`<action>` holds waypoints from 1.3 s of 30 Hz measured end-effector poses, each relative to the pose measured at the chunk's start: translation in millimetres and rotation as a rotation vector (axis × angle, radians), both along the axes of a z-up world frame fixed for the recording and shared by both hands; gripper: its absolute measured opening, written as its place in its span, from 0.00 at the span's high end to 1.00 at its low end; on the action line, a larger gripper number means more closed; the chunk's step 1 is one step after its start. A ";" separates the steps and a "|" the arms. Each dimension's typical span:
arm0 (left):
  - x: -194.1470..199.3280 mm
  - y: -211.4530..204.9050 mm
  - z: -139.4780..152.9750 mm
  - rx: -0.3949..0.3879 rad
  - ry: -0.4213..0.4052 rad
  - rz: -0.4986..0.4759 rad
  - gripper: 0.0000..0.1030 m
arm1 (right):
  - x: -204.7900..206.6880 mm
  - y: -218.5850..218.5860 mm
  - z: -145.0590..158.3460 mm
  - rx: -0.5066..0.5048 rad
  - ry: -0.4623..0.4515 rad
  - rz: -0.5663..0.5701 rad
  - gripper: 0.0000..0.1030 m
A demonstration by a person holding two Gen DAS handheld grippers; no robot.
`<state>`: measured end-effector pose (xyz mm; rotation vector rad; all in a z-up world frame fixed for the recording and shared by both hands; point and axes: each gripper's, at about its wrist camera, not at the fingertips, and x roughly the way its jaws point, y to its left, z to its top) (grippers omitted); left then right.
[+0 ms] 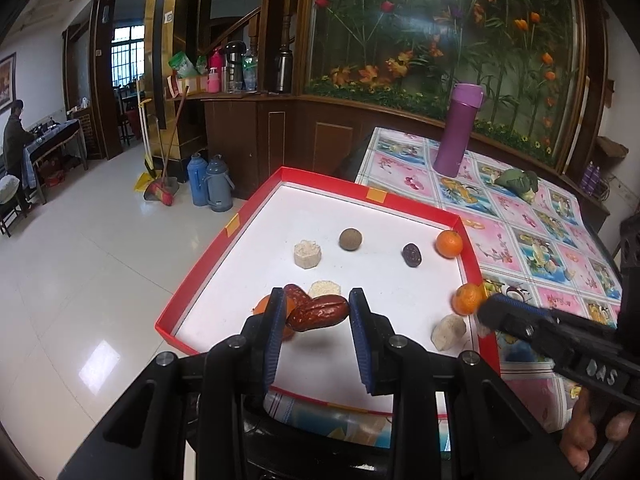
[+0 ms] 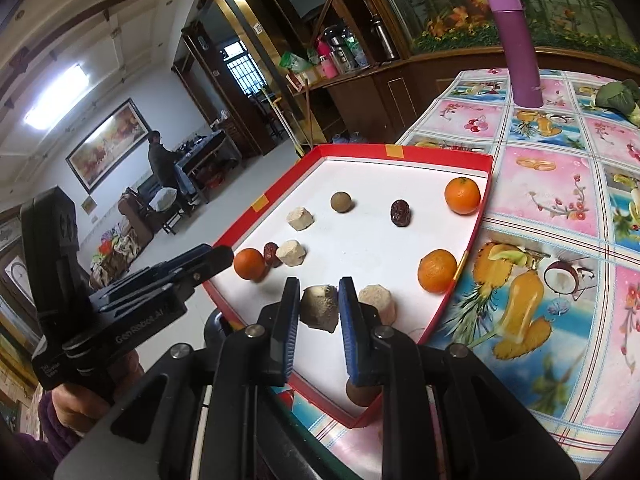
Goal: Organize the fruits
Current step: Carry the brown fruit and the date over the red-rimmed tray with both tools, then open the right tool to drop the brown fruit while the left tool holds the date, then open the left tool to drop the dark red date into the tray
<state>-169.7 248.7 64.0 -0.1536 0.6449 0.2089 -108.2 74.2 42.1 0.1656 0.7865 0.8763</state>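
A red tray (image 1: 324, 178) (image 2: 360, 148) with a white floor holds three oranges, dates, beige blocks and a brown round fruit (image 1: 351, 239). My left gripper (image 1: 316, 312) is shut on a glossy red date (image 1: 320, 313), held just above the tray's near left part, beside an orange (image 1: 262, 306), a second date (image 1: 295, 293) and a beige block (image 1: 325, 288). My right gripper (image 2: 319, 304) is shut on a beige-brown block (image 2: 320, 308) over the tray's near edge. Another block (image 2: 378, 300) lies right behind it, and an orange (image 2: 437, 271) is further right.
The tray juts over the table's left edge, with tiled floor below. On the fruit-print cloth (image 2: 552, 200) stand a purple flask (image 1: 458, 128) (image 2: 516, 40) and a green toy vegetable (image 1: 516, 182). A brown ball (image 2: 360, 394) sits in the tray's near corner. A person stands far back.
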 end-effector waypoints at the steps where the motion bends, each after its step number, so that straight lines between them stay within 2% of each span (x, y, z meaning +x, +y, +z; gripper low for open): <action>1: 0.6 -2.3 -0.7 0.002 0.002 -0.007 0.70 | 3.1 -0.6 0.4 0.000 0.000 -0.005 0.79; 8: 13.0 -19.1 -10.7 -0.017 0.038 -0.058 0.70 | 32.5 7.0 -1.7 -0.021 0.008 -0.039 0.79; 12: 17.1 -18.5 -14.9 -0.016 0.055 -0.057 0.70 | 48.6 16.4 -10.4 -0.017 0.064 -0.031 0.79; 21: 22.7 -10.4 -21.9 -0.018 0.091 -0.048 0.70 | 63.5 38.6 -19.5 -0.028 0.091 -0.016 0.79; 31: 41.4 -20.5 -30.3 0.012 0.140 -0.072 0.70 | 78.8 20.6 -26.8 0.022 0.147 -0.059 0.79; 39: 47.4 -25.0 -40.6 0.041 0.188 -0.048 0.69 | 76.5 8.1 -25.2 0.053 0.154 -0.070 0.79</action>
